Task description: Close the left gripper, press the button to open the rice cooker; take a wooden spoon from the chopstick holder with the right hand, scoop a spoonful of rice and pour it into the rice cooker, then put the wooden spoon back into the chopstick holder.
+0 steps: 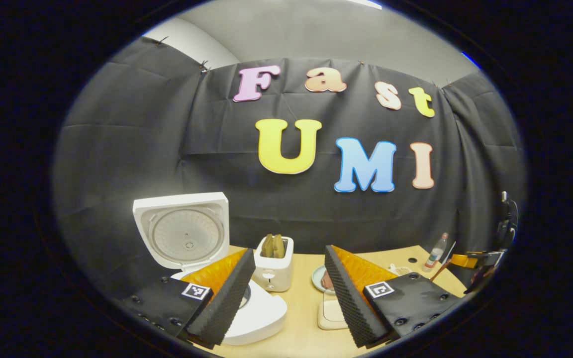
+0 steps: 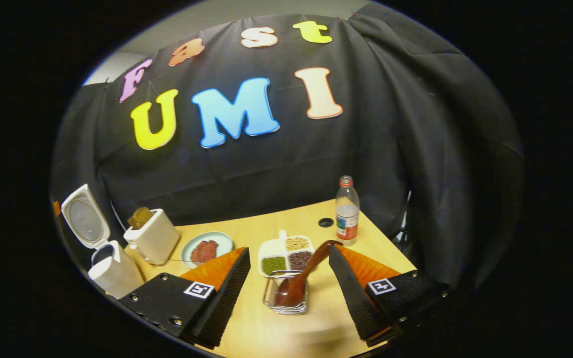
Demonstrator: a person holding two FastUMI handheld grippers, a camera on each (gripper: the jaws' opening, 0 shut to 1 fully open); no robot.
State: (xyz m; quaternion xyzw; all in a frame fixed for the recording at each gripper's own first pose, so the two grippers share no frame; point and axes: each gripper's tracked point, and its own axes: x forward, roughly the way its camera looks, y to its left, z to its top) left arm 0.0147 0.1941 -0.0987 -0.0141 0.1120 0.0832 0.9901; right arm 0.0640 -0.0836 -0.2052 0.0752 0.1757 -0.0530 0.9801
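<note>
The white rice cooker [image 1: 261, 313] stands at the lower left of the left gripper view, its lid [image 1: 182, 233] raised upright. My left gripper [image 1: 289, 251] is open above the table, its left finger over the cooker's rim. In the right gripper view a brown wooden spoon [image 2: 299, 278] stands bowl-down in the wire chopstick holder [image 2: 286, 301]. Its handle leans up to the right. My right gripper [image 2: 289, 251] is open, with the holder and spoon between its fingers. The handle's end is by the right fingertip [image 2: 338, 258]; I cannot tell if they touch. The cooker [image 2: 112, 271] is at far left, lid open.
A divided white dish of grains [image 2: 286, 253] lies just behind the holder, and a water bottle [image 2: 347, 211] stands by the table's back corner. A toaster [image 1: 274, 268] with bread and a plate of meat [image 1: 322, 279] sit right of the cooker. A small pale board [image 1: 331, 313] lies in front.
</note>
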